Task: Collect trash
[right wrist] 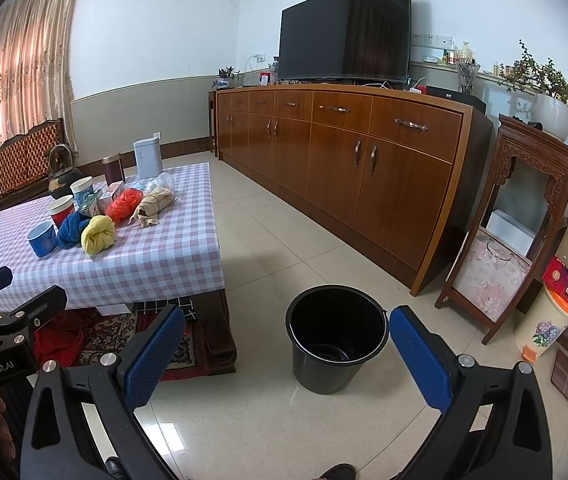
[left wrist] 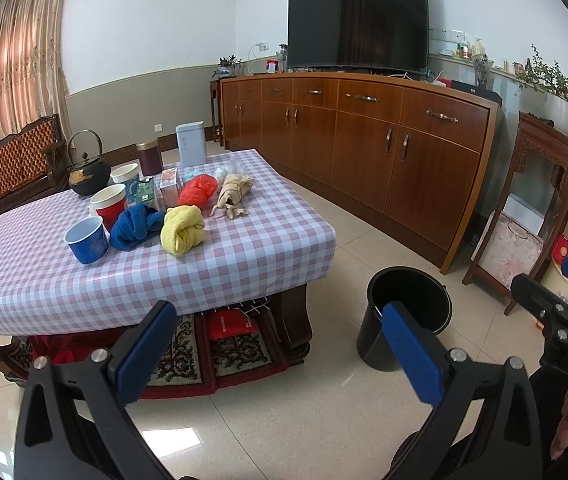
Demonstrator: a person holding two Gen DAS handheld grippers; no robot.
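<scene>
On the floor beside the tabletop (left wrist: 244, 264): black bucket (right wrist: 335, 336), empty, ready for trash.
Both tongs, left (left wrist: 280, 348) and right (right wrist: 287, 356), wide, holding nothing; crumpled trash (left wrist: 234, 194) well apart, up on the checked cloth.

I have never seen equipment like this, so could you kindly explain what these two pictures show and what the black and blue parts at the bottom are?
These are no robot arms: a person holds a two-finger gripper in each hand, each with a fisheye camera looking forward along its fingers. One picture comes from the left gripper, the other from the right gripper. Both are open and hold nothing.

Ahead is a low table with a checked cloth. On it lie a blue cloth, a yellow cloth, an orange-red bundle and a crumpled brown paper bundle, among paper cups, boxes, tins and a black kettle. A black bucket stands on the floor beside the table, empty as far as its inside shows, presumably for the trash. Nothing has been picked up.
</scene>
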